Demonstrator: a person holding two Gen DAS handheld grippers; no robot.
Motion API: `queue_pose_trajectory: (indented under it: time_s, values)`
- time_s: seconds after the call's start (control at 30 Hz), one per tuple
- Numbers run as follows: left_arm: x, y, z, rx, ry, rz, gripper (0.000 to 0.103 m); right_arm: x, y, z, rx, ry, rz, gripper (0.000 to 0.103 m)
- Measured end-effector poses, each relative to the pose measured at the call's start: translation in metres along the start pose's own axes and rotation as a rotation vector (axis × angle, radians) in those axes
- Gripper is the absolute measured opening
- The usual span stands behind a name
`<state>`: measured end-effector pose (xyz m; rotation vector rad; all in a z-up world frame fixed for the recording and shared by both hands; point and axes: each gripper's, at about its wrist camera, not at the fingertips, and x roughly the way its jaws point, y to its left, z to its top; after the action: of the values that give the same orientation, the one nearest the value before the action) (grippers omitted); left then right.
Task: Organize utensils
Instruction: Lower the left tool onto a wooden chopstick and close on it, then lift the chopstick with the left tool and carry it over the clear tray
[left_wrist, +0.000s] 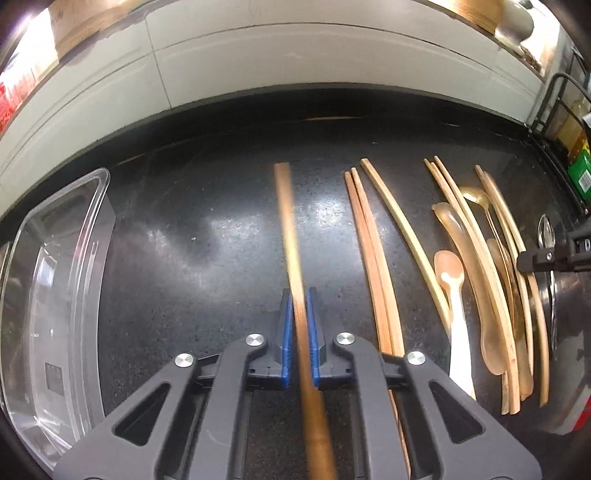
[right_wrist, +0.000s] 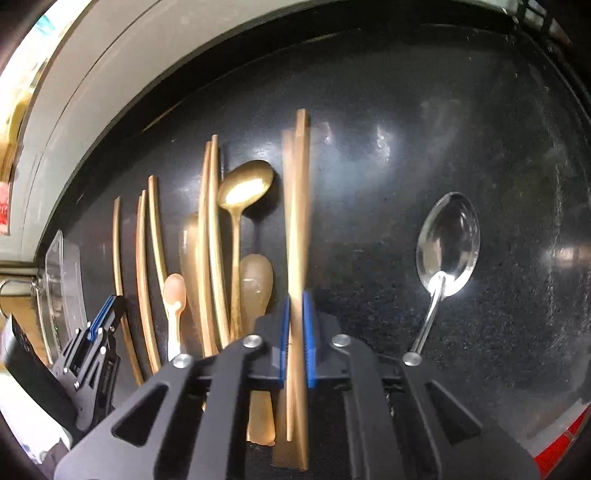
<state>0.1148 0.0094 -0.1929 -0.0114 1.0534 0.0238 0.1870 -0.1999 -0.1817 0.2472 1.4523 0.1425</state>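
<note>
On the black counter (left_wrist: 192, 229) my left gripper (left_wrist: 300, 295) is shut on a long brown wooden chopstick (left_wrist: 287, 221) that runs away between the blue pads. My right gripper (right_wrist: 295, 299) is shut on another wooden chopstick (right_wrist: 300, 206). A second stick (right_wrist: 287, 166) lies tight against it, and I cannot tell whether both are gripped. Between the two grippers lie several loose chopsticks (left_wrist: 369, 251), amber spoons (left_wrist: 476, 280), a gold spoon (right_wrist: 245, 184) and a small pale spoon (right_wrist: 174, 291). Each gripper shows at the edge of the other's view (left_wrist: 532, 260) (right_wrist: 107, 314).
A clear plastic container (left_wrist: 55, 258) stands at the left end of the counter. A silver spoon (right_wrist: 448, 243) lies alone to the right of my right gripper. A white tiled wall (left_wrist: 295, 55) backs the counter, and a black wire rack (left_wrist: 554, 107) with a green box (left_wrist: 580, 177) stands far right.
</note>
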Motion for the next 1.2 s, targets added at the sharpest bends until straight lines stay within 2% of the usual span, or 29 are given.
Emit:
queue_pose_trajectory:
  time_s: [0.13,0.23,0.6,0.9,1.2]
  values:
    - [0.004,0.017,0.006,-0.044,0.039,-0.022,0.006,-0.013,0.006,-0.003,-0.044,-0.042,0.021,0.007]
    - [-0.004,0.022,0.009,-0.061,0.039,-0.032,0.006,-0.027,0.007,-0.004,-0.056,-0.081,0.031,0.007]
    - [-0.082,0.028,0.028,-0.122,-0.035,-0.058,0.006,-0.096,0.019,-0.029,-0.156,-0.239,0.063,0.007]
    - [-0.163,0.023,0.019,-0.137,-0.118,-0.032,0.006,-0.148,0.017,-0.067,-0.211,-0.355,0.083,0.007]
    - [-0.195,0.025,-0.004,-0.159,-0.145,0.0,0.006,-0.161,0.026,-0.097,-0.248,-0.385,0.082,0.007]
